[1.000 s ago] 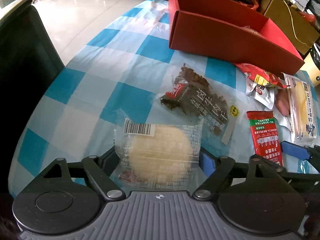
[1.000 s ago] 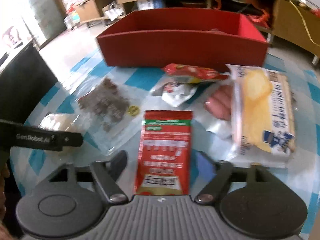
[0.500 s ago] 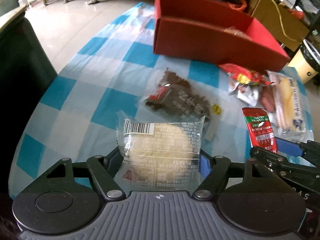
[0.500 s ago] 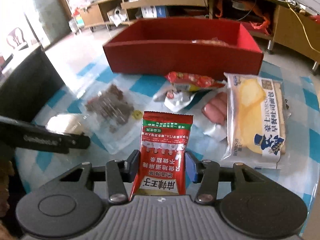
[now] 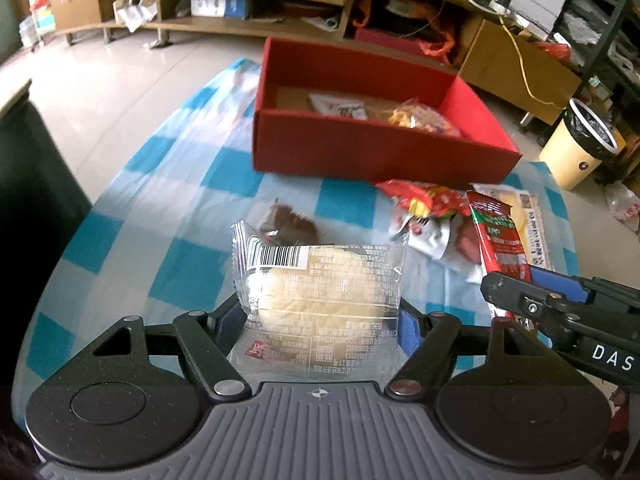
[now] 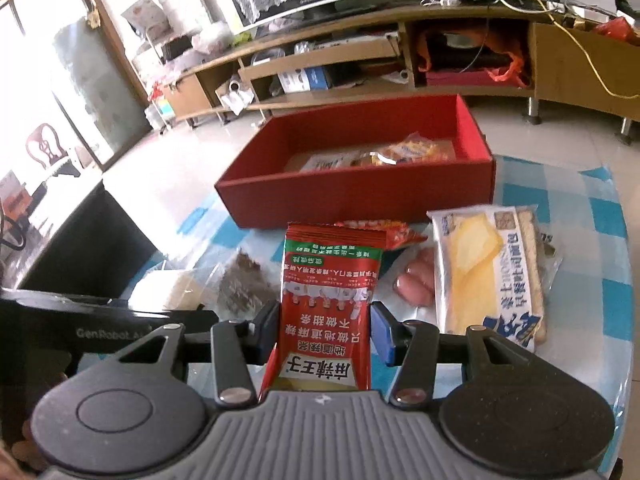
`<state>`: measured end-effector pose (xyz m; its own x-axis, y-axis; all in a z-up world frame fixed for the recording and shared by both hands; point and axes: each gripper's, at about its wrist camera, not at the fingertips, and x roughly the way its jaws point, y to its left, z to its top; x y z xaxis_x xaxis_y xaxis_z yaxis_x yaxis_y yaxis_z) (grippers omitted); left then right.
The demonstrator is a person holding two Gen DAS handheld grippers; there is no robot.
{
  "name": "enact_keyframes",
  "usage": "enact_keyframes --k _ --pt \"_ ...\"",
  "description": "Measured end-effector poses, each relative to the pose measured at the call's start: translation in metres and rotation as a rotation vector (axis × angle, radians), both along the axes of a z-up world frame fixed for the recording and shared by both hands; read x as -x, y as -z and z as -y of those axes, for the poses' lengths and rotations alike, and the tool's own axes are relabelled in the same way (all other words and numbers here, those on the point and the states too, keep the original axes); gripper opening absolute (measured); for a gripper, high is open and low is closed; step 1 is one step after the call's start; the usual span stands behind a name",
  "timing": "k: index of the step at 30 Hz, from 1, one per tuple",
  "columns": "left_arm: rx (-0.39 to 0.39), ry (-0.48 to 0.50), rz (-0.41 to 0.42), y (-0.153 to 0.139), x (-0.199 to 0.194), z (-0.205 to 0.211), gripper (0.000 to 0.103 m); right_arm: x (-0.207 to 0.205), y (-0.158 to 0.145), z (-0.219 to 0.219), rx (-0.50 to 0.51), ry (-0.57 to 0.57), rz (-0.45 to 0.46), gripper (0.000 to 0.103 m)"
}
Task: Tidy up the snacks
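Note:
My left gripper [image 5: 320, 320] is shut on a clear-wrapped round pastry [image 5: 320, 288], lifted off the blue-checked tablecloth [image 5: 192, 208]. My right gripper [image 6: 325, 326] is shut on a red spicy-strip packet [image 6: 329, 292], also held above the table; the same packet [image 5: 500, 236] and the right gripper's fingers [image 5: 532, 300] show at the right of the left wrist view. The red box [image 5: 372, 152] stands at the far side with a few snack packs inside, and the red box [image 6: 360, 196] appears ahead in the right wrist view too.
On the cloth lie a dark dried-meat pack [image 5: 292, 222], a crumpled red wrapper [image 5: 424, 196], sausages [image 6: 416, 284] and a yellow sandwich-bread pack [image 6: 488, 272]. A dark chair [image 5: 32, 184] stands left of the table, a bin [image 5: 584, 152] to the right, low shelves behind.
Both grippers closed on their packets and rose off the table: left with the pastry, right with the red packet. The views tilted up, showing the inside of the red box.

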<state>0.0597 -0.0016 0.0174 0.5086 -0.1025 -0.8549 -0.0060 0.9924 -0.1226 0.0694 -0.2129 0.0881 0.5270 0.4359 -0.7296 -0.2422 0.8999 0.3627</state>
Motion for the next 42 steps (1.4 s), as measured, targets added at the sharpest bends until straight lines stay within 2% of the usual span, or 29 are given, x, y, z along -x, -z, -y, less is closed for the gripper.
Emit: enact_keyframes --k 24,42 --pt "-0.034 0.034 0.083 -0.023 -0.062 0.033 0.08 -0.053 -0.028 0.023 -0.032 0.08 0.099 0.048" --pt "-0.054 0.016 0.117 -0.027 -0.123 0.045 0.08 -0.115 -0.026 0.028 -0.007 0.102 0.131 0.048"
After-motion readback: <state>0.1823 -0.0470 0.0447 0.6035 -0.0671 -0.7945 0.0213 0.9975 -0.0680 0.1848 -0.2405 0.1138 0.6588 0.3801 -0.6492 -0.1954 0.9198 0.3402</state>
